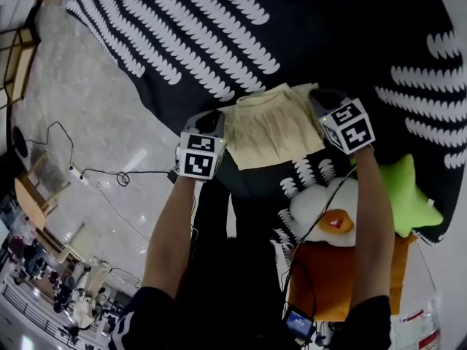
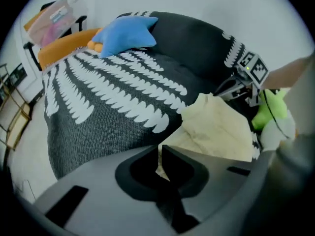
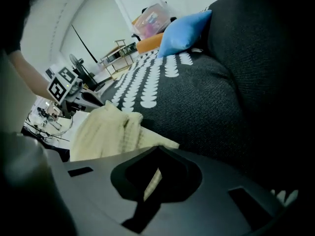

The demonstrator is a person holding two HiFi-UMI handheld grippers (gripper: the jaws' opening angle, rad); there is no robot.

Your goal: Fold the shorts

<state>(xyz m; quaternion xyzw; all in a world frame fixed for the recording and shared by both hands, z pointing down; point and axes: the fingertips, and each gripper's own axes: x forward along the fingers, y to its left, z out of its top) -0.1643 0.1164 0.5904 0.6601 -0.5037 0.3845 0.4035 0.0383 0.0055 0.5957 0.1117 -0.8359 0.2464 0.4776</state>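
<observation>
Head view: left gripper (image 1: 212,125) and right gripper (image 1: 324,105) each clamp the shorts (image 1: 273,126) by a corner. Folding looks partway done, with more to go.

No words, numbers or brand names can be read anywhere; the marker cubes (image 1: 201,154) bear only black-and-white square code patterns, no lettering.
</observation>
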